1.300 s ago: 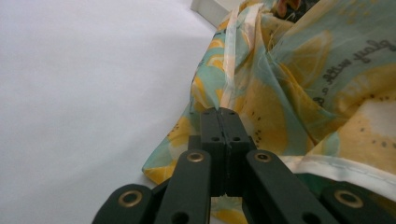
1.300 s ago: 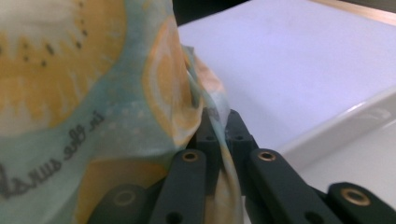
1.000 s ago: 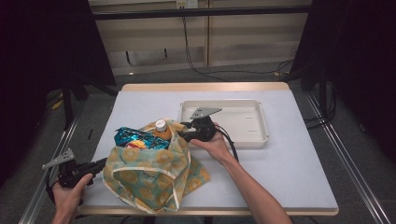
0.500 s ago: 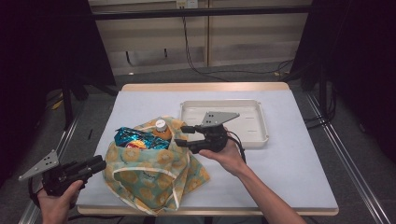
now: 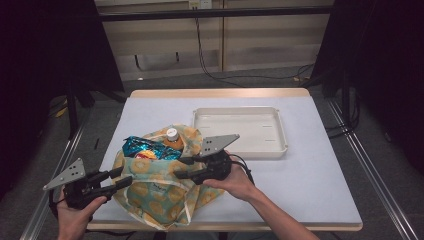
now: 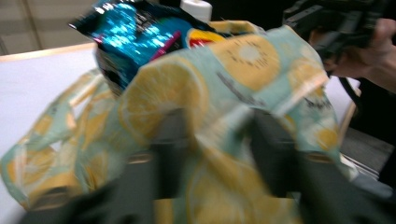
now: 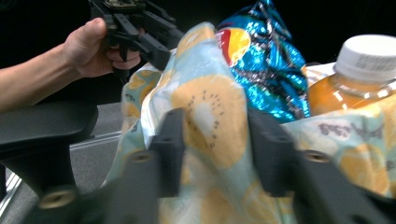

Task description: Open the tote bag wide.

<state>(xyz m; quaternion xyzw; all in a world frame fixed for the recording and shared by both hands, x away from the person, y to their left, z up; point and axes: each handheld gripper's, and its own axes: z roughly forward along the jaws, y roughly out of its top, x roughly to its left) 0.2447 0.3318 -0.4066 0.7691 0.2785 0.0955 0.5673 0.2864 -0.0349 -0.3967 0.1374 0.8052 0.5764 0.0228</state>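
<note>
Two grippers flank a lemon-print cloth bag at the counter's near left corner, left gripper and right gripper both with jaws part open, fabric between them, grip unclear, right jaws just narrowing, chip packet and juice bottle inside.

A pale blue desk with a wooden edge carries a lemon-print cloth bag near its front and an empty white tray behind.

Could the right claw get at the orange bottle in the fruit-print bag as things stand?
Probably yes. The bottle stands upright with cap and neck clear of the bag mouth, just beyond the right claw; only the chip packet crowds its far side.
</note>
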